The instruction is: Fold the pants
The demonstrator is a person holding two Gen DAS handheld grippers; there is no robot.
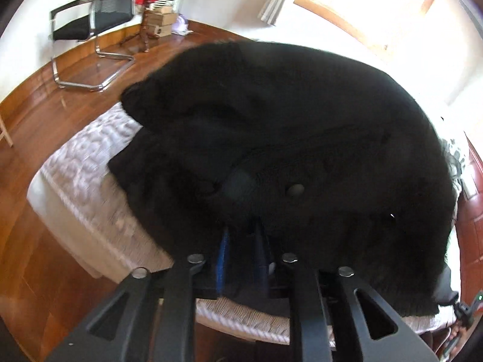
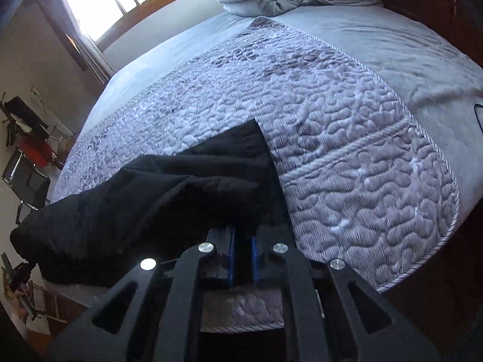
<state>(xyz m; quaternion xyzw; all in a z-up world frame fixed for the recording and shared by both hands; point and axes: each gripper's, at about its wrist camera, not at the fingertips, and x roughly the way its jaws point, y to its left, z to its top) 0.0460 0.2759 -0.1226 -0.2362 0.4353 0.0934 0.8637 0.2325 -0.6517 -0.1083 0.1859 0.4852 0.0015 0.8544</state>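
Left gripper [image 1: 241, 241] pinching pants [image 1: 286, 138] edge, black cloth bulging toward 12 o'clock over quilt [image 1: 90, 163]. Right gripper [image 2: 241, 250] also pinching pants [image 2: 151, 193], bulk at 9 o'clock. Judgement: mid-fold; next, carry edge across, lay flat, release.

our left claw [image 1: 241, 259] and right claw [image 2: 241, 256] show black slotted linkages, silver round pivots, blue finger pads.

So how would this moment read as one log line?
task: fold pants | left gripper: shut on black pants | right gripper: shut on black pants | surface: quilted bedspread
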